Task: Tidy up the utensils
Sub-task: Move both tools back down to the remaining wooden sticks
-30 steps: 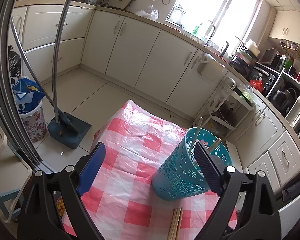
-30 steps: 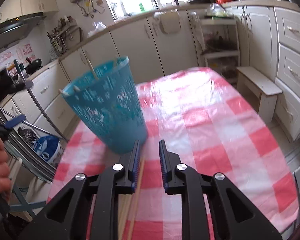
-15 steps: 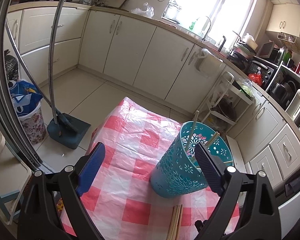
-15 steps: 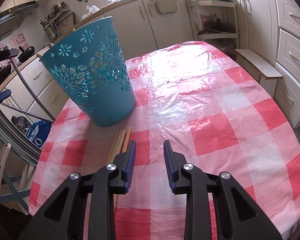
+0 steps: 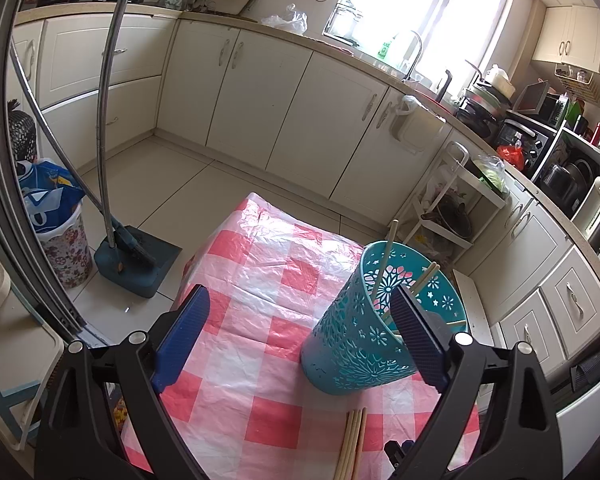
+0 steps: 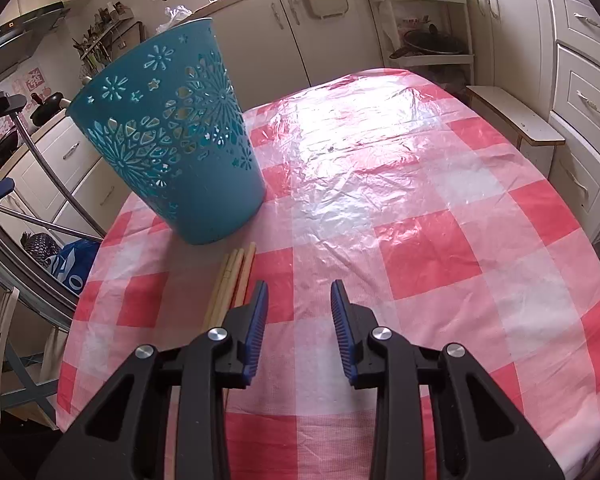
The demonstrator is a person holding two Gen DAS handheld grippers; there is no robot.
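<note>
Left wrist view: the left gripper [image 5: 300, 336] is spread wide and holds nothing, hanging above the table [image 5: 260, 364] with its red-and-white checked plastic cover. Its right pad sits in front of the rim of the teal cut-out basket [image 5: 364, 340], which stands upright toward the table's right edge; whether the pad touches the rim cannot be told. A few chopsticks in the basket [image 5: 384, 268] lean against its wall and poke above the rim. More loose chopsticks [image 5: 354, 444] lie side by side on the cover just before the basket's foot, running toward the near edge.

Right wrist view: the right gripper [image 6: 296, 328] has its jaws apart by a moderate gap, empty, low over the cover near the near edge. The loose chopsticks [image 6: 230, 280] lie just left of its left finger, outside the gap, their far tips close to the basket [image 6: 172, 136].

Risks, as a judgement: closing from here would catch only cover, since the sticks sit beside the jaws. The bundle lies flat and packed, so a pinch could take several at once or roll them apart, and the slick, wrinkled plastic may bunch under the fingertips. The basket looks light and tall; a nudge from either gripper, or a stick striking its rim, could tip it and spill the ones inside.
</note>
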